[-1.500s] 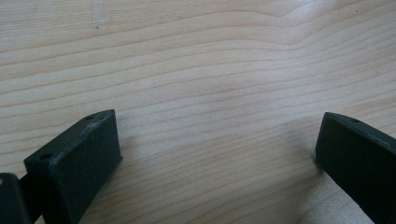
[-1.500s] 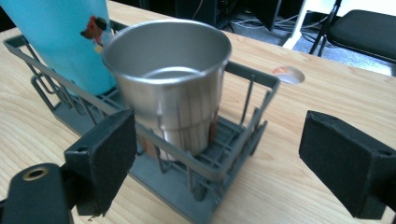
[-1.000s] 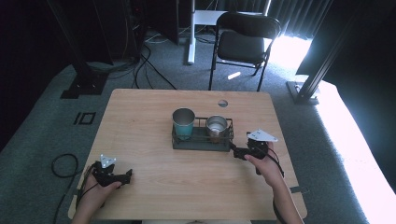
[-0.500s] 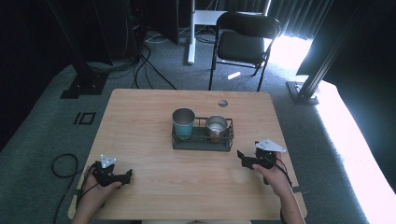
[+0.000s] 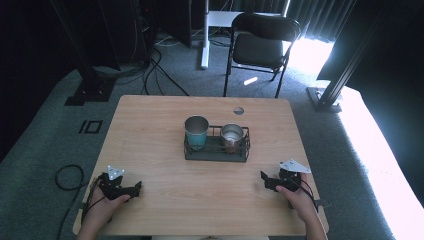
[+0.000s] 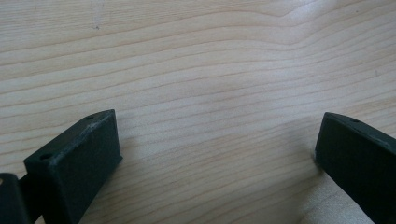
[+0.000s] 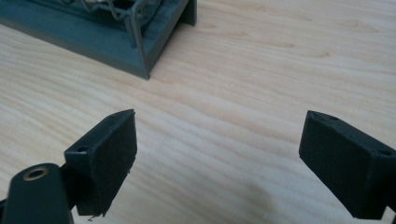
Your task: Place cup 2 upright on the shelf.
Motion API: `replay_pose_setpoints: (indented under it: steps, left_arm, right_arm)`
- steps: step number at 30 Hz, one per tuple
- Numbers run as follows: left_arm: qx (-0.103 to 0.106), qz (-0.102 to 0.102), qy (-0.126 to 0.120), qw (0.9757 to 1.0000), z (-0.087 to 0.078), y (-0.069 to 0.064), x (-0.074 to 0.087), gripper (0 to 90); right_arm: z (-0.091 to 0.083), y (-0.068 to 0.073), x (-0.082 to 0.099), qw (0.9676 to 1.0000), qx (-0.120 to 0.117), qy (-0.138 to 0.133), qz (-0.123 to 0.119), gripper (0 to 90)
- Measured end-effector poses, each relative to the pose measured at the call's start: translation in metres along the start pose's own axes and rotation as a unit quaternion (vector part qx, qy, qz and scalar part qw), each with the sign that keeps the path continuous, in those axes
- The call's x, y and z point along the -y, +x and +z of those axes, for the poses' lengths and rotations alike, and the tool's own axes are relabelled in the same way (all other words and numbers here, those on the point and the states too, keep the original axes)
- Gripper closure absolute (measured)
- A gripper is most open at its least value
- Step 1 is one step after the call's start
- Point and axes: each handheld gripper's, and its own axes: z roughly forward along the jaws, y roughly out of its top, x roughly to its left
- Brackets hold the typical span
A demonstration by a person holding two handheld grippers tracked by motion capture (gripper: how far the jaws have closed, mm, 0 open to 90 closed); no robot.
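A dark wire rack point(image 5: 216, 151) stands mid-table and holds two metal cups: a teal one point(image 5: 196, 132) on the left and a smaller brownish one point(image 5: 232, 136) on the right. My left gripper point(image 5: 136, 188) rests on the near left of the wooden table point(image 5: 150, 130), open, with bare wood between its jaws point(image 6: 219, 149). Low over the near right of the table sits my right gripper point(image 5: 265, 178), open and empty point(image 7: 217, 154), apart from the rack. A corner of the rack point(image 7: 140, 42) lies ahead of its jaws.
A round cable hole point(image 5: 238, 110) sits near the table's far edge. A black folding chair point(image 5: 262, 45) stands beyond the table, with cables point(image 5: 160, 65) and stands on the grey carpet. Bright sunlight falls on the floor at the right.
My right gripper has pulled back from beside the rack toward the near right edge of the table. The left gripper has stayed put.
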Motion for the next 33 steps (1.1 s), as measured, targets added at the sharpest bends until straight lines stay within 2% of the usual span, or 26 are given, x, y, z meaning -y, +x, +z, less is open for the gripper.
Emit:
replay_pose_setpoints:
  steps: [16,22,27,33]
  left_arm:
    - [0.0,0.0,0.0,1.0,0.0,0.0,0.0,1.0]
    - [0.0,0.0,0.0,1.0,0.0,0.0,0.0,1.0]
    - [0.0,0.0,0.0,1.0,0.0,0.0,0.0,1.0]
    - [0.0,0.0,0.0,1.0,0.0,0.0,0.0,1.0]
  right_arm:
    - [-0.016,-0.006,0.024,0.999,0.025,0.02,0.032,11.1]
    - [-0.02,-0.007,0.032,0.9982,0.04,0.038,0.023,11.1]
    - [-0.024,-0.009,0.036,0.9974,0.029,0.054,0.038,11.1]
    - [-0.024,-0.008,0.037,0.9962,0.034,0.07,0.039,11.1]
